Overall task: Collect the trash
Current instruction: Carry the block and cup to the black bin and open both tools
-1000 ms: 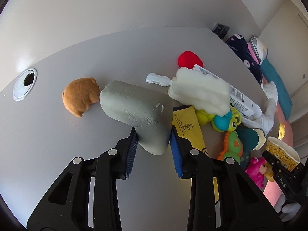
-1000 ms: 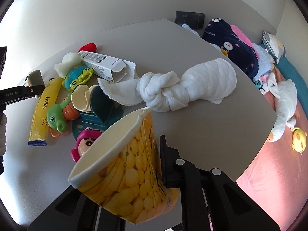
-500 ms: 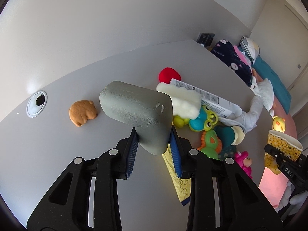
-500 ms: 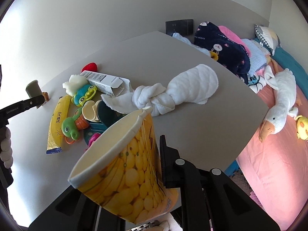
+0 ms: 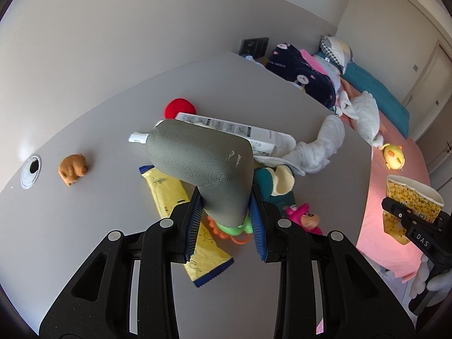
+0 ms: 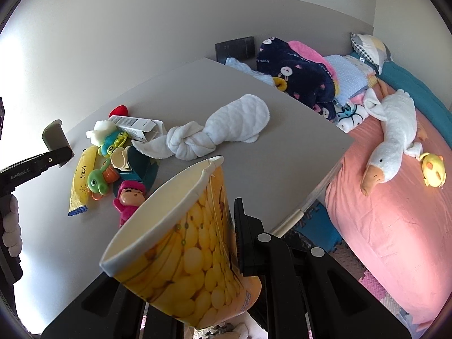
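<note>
left gripper (image 5: 226, 220) pinches light, stiff grey piece (image 5: 202, 163) at its thin end | right gripper (image 6: 180, 257) squeezes crushable popcorn cup (image 6: 180, 243) mid-wall

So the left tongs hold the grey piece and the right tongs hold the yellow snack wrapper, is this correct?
Not quite. The left tongs do hold the grey piece, but the right tongs hold the yellow popcorn cup, as the right wrist view shows. The yellow snack wrapper lies flat on the table among the toys.
</note>
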